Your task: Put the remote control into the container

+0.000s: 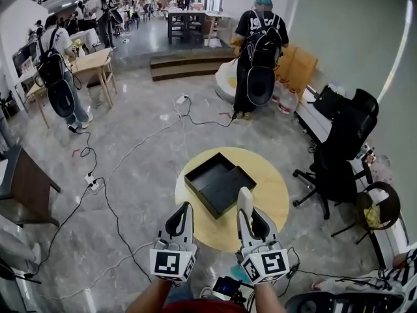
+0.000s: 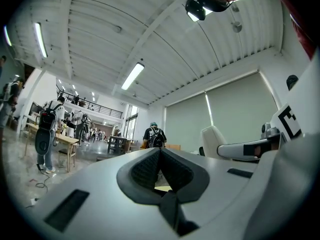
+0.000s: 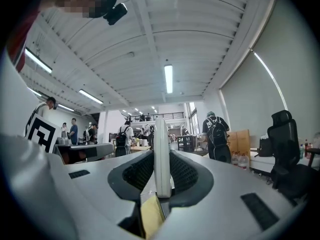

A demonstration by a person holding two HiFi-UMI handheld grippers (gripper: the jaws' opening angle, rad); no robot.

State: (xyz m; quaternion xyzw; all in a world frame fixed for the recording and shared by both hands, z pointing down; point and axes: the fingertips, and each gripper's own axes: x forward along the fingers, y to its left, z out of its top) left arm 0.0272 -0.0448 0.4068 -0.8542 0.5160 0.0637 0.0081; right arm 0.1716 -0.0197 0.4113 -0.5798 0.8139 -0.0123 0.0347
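Note:
A black shallow container lies open on a round yellow table. My right gripper hovers over the table's near edge, shut on a white remote control whose far end points toward the container. In the right gripper view the remote stands edge-on between the dark pads of the right gripper, sticking out past the tips. My left gripper hangs beside it at the table's near left edge. In its own view the left gripper has its pads together with nothing between them.
A black office chair stands right of the table, another chair nearer. Cables and a power strip run over the floor at left. A person with a backpack stands beyond the table. A dark seat is at far left.

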